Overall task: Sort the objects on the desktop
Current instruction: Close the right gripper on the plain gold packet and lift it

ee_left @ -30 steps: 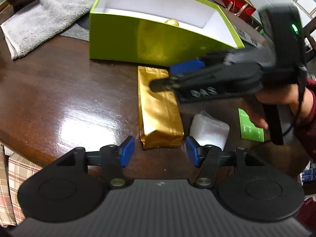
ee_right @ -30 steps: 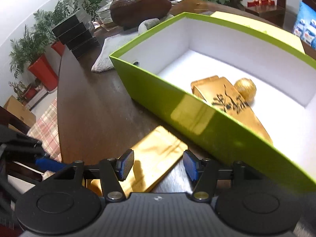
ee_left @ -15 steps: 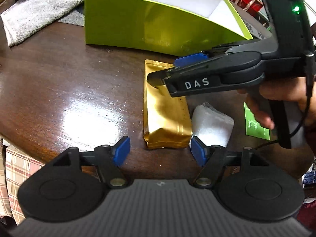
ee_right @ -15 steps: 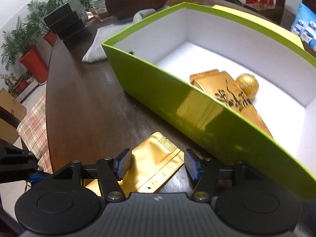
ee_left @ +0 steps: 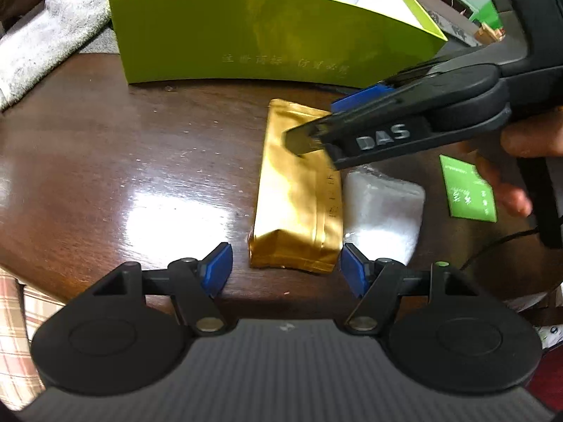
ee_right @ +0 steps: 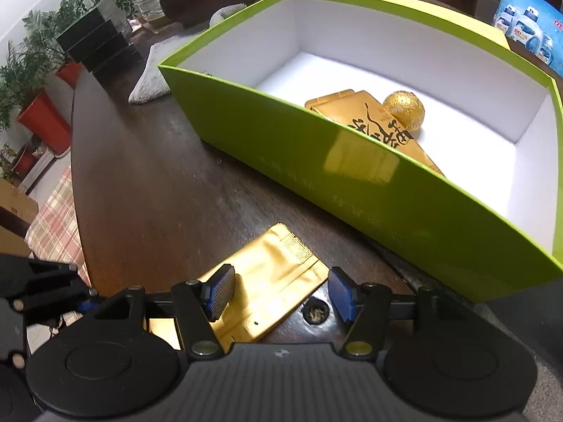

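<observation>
Indoor light falls from above, leaving a broad white glare patch on the dark polished tabletop (ee_left: 147,207) in the left wrist view. The gold packet (ee_left: 299,190) shines hard enough to wash out its print. Fisheye bending curves the green box (ee_right: 352,176) and darkens the corners. The hand (ee_left: 520,161) looks smeared, probably motion blur.

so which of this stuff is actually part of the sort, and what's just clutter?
In play:
- gold pouch on the table, right gripper open over its end
- green box, holding another gold packet and a gold ball
- white packet and green card, probably still to sort
- left gripper, open

Lying about:
- grey towel
- potted plants
- black boxes
</observation>
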`<state>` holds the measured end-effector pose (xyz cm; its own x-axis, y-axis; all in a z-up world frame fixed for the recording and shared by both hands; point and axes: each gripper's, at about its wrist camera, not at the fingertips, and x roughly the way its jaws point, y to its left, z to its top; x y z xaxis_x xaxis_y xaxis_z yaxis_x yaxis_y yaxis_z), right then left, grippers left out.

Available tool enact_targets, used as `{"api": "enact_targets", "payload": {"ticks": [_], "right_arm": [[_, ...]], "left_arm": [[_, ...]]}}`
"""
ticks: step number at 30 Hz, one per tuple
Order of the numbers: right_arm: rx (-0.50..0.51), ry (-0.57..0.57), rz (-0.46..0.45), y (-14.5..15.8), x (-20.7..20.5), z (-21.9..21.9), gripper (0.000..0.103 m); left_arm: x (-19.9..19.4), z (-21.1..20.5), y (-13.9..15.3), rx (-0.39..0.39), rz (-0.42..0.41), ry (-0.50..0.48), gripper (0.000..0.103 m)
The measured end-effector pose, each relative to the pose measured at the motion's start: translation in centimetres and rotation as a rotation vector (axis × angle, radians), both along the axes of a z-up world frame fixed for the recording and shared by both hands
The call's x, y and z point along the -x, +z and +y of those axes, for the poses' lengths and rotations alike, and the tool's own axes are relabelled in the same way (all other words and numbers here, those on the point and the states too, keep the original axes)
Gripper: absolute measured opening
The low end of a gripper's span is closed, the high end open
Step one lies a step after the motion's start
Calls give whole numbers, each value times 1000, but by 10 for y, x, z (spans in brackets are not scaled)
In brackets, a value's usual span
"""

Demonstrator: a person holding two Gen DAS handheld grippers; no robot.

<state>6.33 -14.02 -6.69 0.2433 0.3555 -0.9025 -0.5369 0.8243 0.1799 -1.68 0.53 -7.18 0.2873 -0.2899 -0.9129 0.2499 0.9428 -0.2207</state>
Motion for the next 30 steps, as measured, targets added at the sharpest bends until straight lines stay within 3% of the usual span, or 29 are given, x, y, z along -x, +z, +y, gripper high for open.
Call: {"api": "enact_targets", "payload": {"ticks": [7, 13, 16, 21, 26, 30], "right_arm": [[39, 109, -5, 5, 7, -7, 65], [35, 348, -81, 19, 19, -5, 83], [41, 480, -105, 24, 27, 1, 83], [48, 582, -105, 14, 37, 16, 78], [56, 618, -105, -1, 40, 25, 62], [49, 626, -124, -3, 39, 26, 58]], "left_arm": [[-12, 36, 3, -51, -33, 38, 66], [-16, 40, 11, -47, -69, -78, 67], [-22, 36, 10, -41, -68, -128, 67], [-30, 23, -2, -10, -58, -176, 67], [-34, 20, -3, 15, -36, -181, 67], [-38, 22, -4, 54, -22, -159, 67]]}}
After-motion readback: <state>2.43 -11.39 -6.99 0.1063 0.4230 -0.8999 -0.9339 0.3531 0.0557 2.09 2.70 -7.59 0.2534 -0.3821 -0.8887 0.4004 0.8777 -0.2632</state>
